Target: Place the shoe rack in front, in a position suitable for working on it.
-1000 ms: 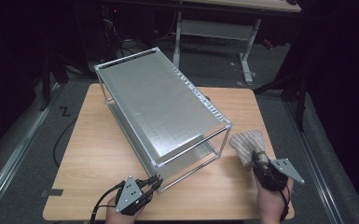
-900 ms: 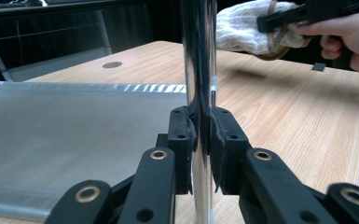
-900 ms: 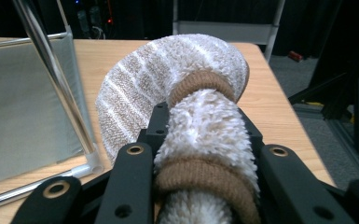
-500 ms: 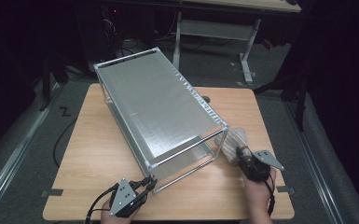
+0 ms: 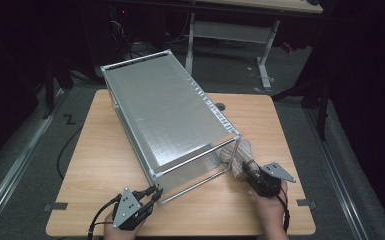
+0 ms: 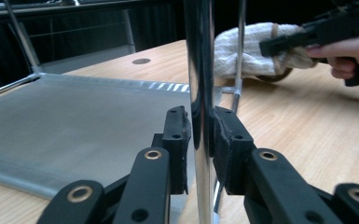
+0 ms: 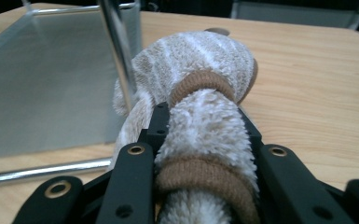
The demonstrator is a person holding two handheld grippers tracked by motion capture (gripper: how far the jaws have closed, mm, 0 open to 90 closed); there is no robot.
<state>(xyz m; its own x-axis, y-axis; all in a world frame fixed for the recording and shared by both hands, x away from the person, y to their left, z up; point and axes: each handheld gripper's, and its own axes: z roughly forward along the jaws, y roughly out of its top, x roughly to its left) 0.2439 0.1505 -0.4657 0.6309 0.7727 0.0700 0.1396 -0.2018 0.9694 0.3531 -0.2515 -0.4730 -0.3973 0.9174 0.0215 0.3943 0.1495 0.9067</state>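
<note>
A silver wire rack (image 5: 165,115) lies on its side across the wooden table (image 5: 105,155). My left gripper (image 5: 155,191) sits at its near corner with the chrome post (image 6: 200,70) between its jaws. The left gripper (image 6: 200,116) has just been opening, and its pads now stand barely off the post. My right gripper (image 5: 247,167) is shut on a rolled white towel (image 5: 240,152) bound by two brown bands. In the right gripper view the towel (image 7: 205,60) fills the right gripper (image 7: 201,114), its far end beside the rack's corner post (image 7: 119,51). The left gripper view shows the towel (image 6: 242,51) farther off.
A round cable hole (image 5: 221,106) is in the table behind the rack. A desk frame (image 5: 230,35) stands beyond the table on the dark floor. Bare wood lies left of the rack and along the front edge between my hands.
My right gripper has carried the towel left, from the table's right side up to the rack's open near end. The left gripper has stayed at the corner post.
</note>
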